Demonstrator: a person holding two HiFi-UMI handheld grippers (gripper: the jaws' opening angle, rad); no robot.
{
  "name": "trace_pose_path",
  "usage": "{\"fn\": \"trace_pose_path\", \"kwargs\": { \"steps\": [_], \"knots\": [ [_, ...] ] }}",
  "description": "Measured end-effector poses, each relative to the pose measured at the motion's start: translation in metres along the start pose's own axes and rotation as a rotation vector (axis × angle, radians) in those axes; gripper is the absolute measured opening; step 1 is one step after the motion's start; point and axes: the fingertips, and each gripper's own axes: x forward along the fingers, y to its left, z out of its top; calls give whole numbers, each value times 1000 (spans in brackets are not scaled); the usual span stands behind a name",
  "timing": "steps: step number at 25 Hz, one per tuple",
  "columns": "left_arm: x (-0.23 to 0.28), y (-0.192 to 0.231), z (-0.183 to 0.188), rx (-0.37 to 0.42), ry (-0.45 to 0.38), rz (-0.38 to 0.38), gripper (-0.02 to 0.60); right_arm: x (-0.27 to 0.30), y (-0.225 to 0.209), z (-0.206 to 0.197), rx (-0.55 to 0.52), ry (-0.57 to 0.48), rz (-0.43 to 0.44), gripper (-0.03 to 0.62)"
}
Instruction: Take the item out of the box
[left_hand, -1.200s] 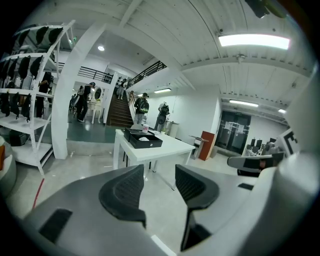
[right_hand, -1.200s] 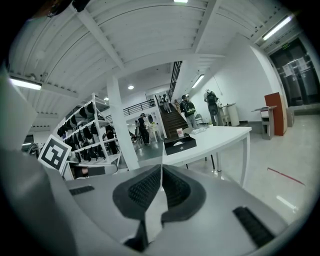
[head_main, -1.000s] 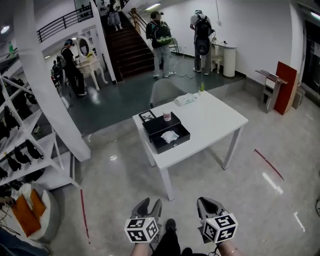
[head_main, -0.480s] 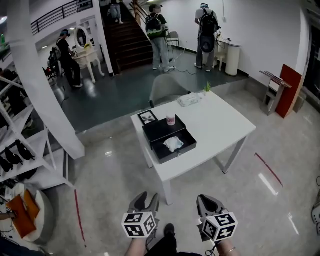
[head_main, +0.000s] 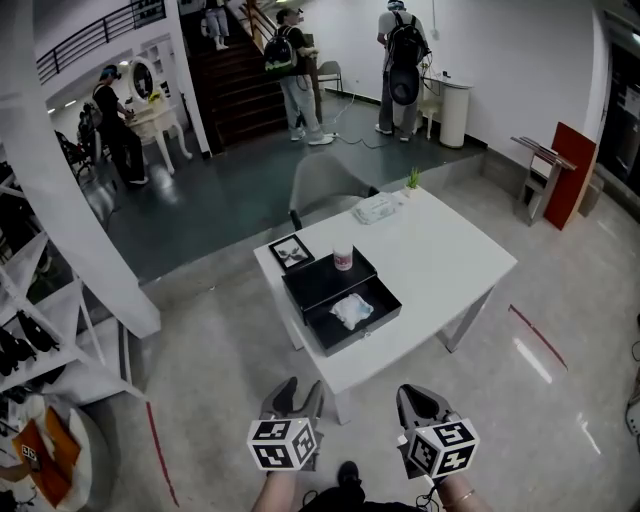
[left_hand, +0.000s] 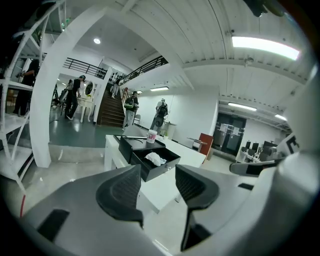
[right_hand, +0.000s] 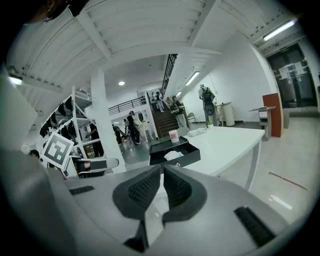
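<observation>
A black box (head_main: 377, 322) lies open on the white table (head_main: 440, 260), its lid folded back. Inside it rests a crumpled white item (head_main: 352, 310). Both grippers hang low at the bottom of the head view, over the floor and well short of the table. My left gripper (head_main: 298, 392) is open with nothing between its pads. My right gripper (head_main: 420, 400) has its pads almost together, empty. The left gripper view looks past that gripper (left_hand: 157, 185) to the box (left_hand: 150, 171) and item (left_hand: 155, 159). The right gripper (right_hand: 162, 185) also points at the box (right_hand: 182, 160) and item (right_hand: 172, 155).
A pink-and-white cup (head_main: 343, 260) and a small framed picture (head_main: 291, 252) sit by the box. A white pack (head_main: 378, 207) and small plant (head_main: 412, 180) stand at the table's far edge, a grey chair (head_main: 325, 185) behind. A white pillar (head_main: 70, 200) and shelves stand left; people stand far back.
The table and box have come closer and sit lower in the head view. Both grippers stay at the bottom of the view, unchanged in how they stand.
</observation>
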Motion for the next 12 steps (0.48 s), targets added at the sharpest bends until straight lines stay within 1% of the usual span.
{"fn": "trace_pose_path", "kwargs": {
  "steps": [6,12],
  "knots": [
    [27,14,19,28,0,-34,193,25,-1,15,3,-14,-34,3],
    [46,23,31,62,15,-52,193,35,1,18,3,2,-55,4]
  ]
}}
